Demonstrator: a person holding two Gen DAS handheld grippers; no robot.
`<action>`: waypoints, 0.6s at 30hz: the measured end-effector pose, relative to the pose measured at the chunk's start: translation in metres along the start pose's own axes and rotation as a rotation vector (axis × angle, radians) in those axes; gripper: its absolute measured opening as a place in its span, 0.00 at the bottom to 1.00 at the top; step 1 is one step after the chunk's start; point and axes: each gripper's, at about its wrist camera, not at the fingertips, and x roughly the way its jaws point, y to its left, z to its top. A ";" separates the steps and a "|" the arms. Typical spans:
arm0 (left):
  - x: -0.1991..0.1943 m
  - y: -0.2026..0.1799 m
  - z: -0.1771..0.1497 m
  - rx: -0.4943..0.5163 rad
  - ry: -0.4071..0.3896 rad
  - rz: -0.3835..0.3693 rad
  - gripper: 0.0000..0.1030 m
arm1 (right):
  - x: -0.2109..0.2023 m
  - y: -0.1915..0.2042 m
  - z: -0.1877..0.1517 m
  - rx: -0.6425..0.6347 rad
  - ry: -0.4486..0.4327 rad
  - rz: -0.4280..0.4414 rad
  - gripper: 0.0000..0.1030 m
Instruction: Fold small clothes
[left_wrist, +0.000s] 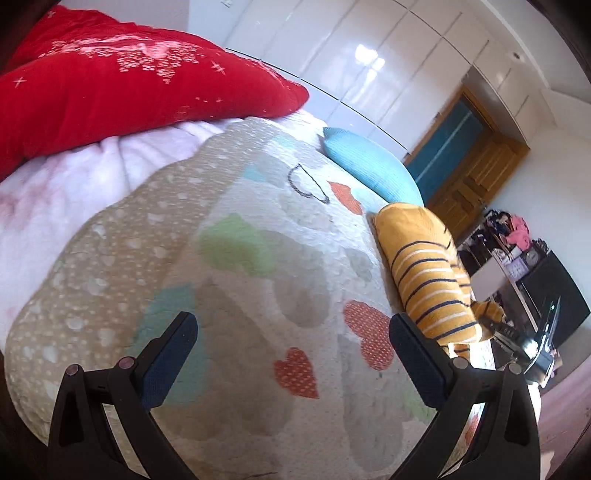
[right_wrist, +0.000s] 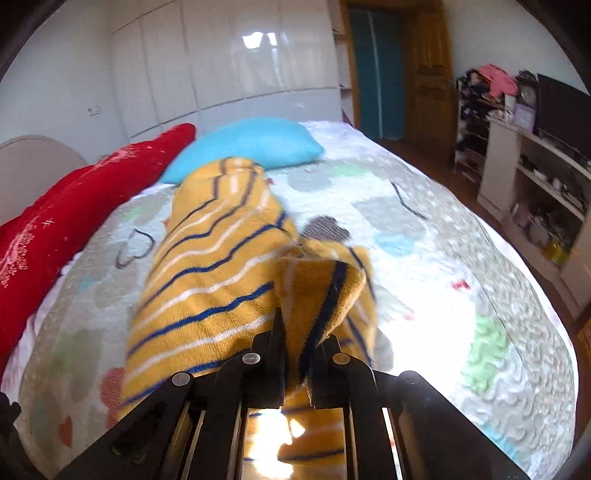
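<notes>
Striped yellow garment (right_wrist: 207, 280), knitted with dark blue and white lines, lies stretched along the bed's quilt (right_wrist: 424, 295), and a bunched fold of its near end is pinched between the closed jaws of the right gripper (right_wrist: 299, 339), so that the cloth rises from the quilt toward the camera. In the left wrist view the same garment (left_wrist: 424, 273) shows as a long roll at the right edge of the bed, just beyond the right-hand finger of the left gripper (left_wrist: 291, 325), whose jaws stand wide apart over the quilt with nothing between them. The quilt is pale and printed with hearts in red, green, grey and blue. A light blue pillow (right_wrist: 255, 142) lies on the quilt just behind the far end of the garment, and a red blanket (right_wrist: 55, 229) with a pale pattern is heaped along the bed's left side. Behind the bed stands a glossy white wardrobe (right_wrist: 229, 62); to its right is a wooden door (right_wrist: 428, 74), and along the right wall white shelves (right_wrist: 524, 173) hold small cluttered items.
</notes>
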 end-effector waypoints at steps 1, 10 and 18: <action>0.005 -0.010 -0.002 0.016 0.017 -0.009 1.00 | 0.008 -0.016 -0.008 0.035 0.037 0.018 0.08; 0.047 -0.102 -0.004 0.202 0.105 -0.062 1.00 | 0.010 -0.035 -0.049 0.093 0.055 0.155 0.08; 0.112 -0.197 0.011 0.388 0.127 -0.112 1.00 | 0.019 -0.062 -0.055 0.180 0.069 0.240 0.08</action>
